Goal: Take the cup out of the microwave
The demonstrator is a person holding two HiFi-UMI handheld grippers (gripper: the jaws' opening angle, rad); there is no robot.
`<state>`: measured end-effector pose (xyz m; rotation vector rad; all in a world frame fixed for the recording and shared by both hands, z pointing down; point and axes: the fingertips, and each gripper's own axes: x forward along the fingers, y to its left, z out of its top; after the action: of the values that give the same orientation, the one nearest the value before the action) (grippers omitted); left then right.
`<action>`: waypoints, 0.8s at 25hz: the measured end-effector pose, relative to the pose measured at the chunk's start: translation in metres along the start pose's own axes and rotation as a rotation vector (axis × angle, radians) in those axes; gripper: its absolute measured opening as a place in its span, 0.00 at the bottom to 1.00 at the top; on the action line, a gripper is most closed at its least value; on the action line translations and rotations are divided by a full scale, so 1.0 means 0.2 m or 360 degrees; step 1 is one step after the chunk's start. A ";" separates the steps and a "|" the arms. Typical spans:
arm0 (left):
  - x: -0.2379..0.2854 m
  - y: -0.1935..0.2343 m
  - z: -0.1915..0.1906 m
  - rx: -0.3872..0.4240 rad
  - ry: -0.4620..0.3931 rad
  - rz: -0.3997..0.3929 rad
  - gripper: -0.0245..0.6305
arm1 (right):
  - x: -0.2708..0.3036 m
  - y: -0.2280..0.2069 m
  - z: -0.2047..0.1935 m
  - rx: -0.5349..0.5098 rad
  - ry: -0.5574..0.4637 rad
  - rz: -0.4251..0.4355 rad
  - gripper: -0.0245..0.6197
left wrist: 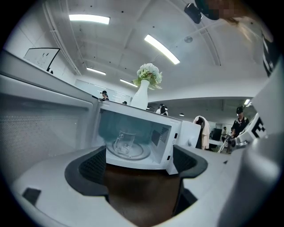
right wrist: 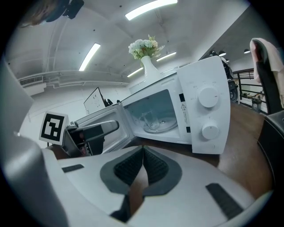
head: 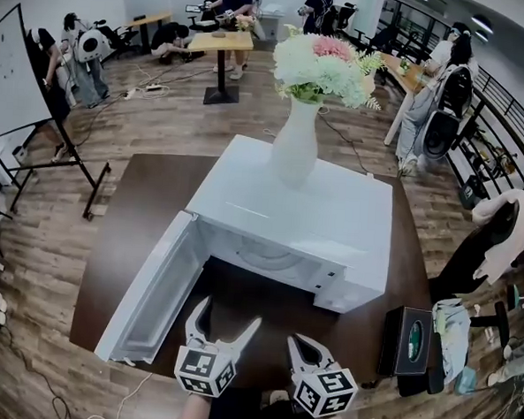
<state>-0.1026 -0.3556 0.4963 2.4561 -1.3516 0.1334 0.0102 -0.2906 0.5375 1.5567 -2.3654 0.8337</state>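
A white microwave (head: 310,220) stands on a dark brown table (head: 147,206) with its door (head: 155,291) swung open to the left. A clear glass cup (left wrist: 124,142) sits upright on the turntable inside; it also shows as the cup (right wrist: 148,119) in the right gripper view, and the head view hides it. My left gripper (head: 229,315) hovers in front of the opening, open and empty, its pads (left wrist: 93,166) well short of the cup. My right gripper (head: 303,344) is beside it, shut on nothing, below the control panel (right wrist: 207,113).
A white vase of flowers (head: 297,144) stands on top of the microwave. A black box (head: 411,339) lies at the table's right edge. A whiteboard (head: 13,83) stands at left, a chair draped with cloth (head: 499,236) at right, and people at desks are behind.
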 end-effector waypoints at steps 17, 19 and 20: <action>0.44 0.15 0.13 0.0163 -0.0006 -0.0150 0.72 | 0.21 0.03 0.06 0.0133 -0.0020 -0.0113 0.03; 0.49 0.17 0.12 0.0178 0.0001 -0.0155 0.72 | 0.22 0.02 0.04 0.0154 -0.0012 -0.0125 0.03; 0.52 0.18 0.12 0.0183 0.0002 -0.0160 0.72 | 0.23 0.02 0.04 0.0161 -0.0009 -0.0133 0.03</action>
<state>-0.0782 -0.4652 0.5078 2.6124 -1.2494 0.1935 -0.0118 -0.3306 0.5508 1.6853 -2.2773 0.9449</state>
